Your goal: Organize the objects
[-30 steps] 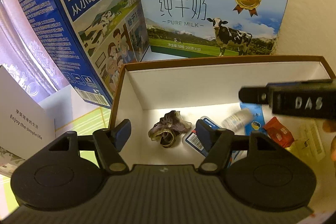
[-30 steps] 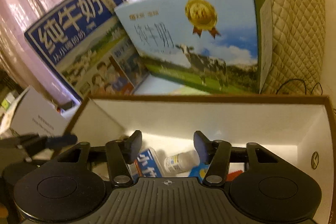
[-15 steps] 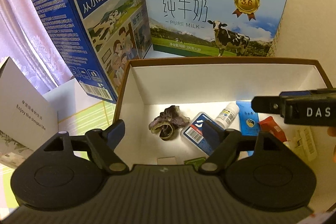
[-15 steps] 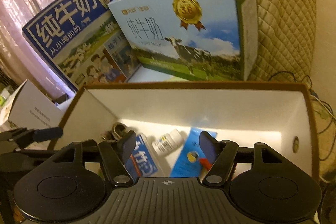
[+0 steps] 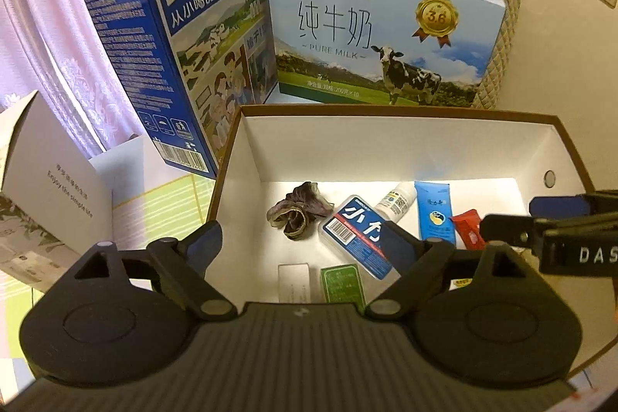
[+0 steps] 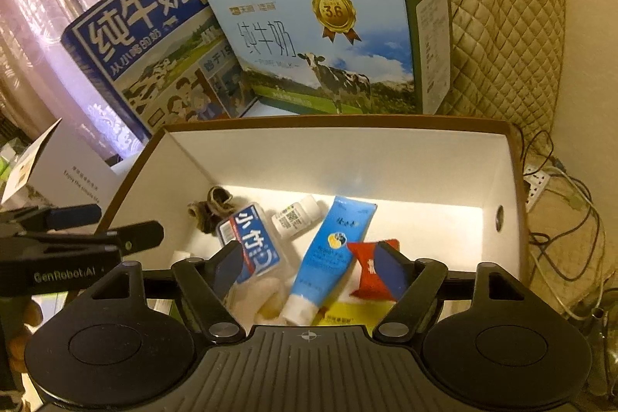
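Before me stands an open box (image 5: 405,149) with a brown rim and white inner walls, and the small things lie on its floor; on the left a crumpled dark cloth piece (image 5: 299,215), then a flat blue case (image 5: 357,236) with white letters and a barcode, a small white bottle (image 5: 398,199) on its side just behind the case, a blue tube (image 6: 332,253) lying lengthwise, and a red packet (image 6: 372,267) touching the tube's right side; nearer to me I see a white card (image 5: 293,282) and a green card (image 5: 342,282) side by side, and a yellow sheet (image 6: 343,315) under the tube's cap.

My left gripper (image 5: 305,246) hovers over the near left part of the box, its fingers wide apart with nothing between them; my right gripper (image 6: 309,263) hangs over the near right part, also spread and empty.

The back half of the floor is bare and the right wall has one small round hole; behind the box two milk cartons stand close, the dark blue carton (image 5: 185,37) leaning and the light blue carton (image 5: 382,29) upright; a quilted beige cover (image 6: 506,37) lies to the right.
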The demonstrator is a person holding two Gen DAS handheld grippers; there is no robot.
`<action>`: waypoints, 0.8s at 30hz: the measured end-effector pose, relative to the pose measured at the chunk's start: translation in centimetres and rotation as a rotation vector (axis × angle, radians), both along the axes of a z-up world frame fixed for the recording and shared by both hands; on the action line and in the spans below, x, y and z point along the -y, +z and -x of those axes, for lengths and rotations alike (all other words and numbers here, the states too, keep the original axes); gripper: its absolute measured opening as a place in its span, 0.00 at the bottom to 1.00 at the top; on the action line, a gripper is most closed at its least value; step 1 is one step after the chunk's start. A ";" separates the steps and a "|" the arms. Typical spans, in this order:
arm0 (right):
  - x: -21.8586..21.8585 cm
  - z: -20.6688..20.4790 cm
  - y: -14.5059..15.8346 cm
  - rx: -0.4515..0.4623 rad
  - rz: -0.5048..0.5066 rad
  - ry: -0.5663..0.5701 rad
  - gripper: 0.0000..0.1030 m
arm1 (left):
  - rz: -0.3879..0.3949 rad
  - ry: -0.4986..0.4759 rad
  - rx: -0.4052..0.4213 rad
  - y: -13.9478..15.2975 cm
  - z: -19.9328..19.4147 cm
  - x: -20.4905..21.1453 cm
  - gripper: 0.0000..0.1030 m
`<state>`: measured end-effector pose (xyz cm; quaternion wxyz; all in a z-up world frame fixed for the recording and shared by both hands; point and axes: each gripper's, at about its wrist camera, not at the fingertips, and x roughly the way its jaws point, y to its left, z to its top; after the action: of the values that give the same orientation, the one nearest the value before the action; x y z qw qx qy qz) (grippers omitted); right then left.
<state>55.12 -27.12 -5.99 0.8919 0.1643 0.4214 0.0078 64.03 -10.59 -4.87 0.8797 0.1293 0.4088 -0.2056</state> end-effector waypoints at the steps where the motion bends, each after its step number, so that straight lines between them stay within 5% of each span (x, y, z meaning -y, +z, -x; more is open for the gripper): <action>1: -0.1 0.4 0.2 0.002 0.006 0.001 0.71 | 0.002 0.001 0.003 0.2 0.3 -0.1 0.86; 24: -1.6 10.6 4.3 0.042 0.028 0.017 0.73 | 0.041 0.056 0.029 3.8 10.5 -2.3 0.96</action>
<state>44.55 -25.55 -1.69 0.9027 0.1477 0.4040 0.0131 53.49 -8.26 -1.04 0.8934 0.1026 0.3952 -0.1874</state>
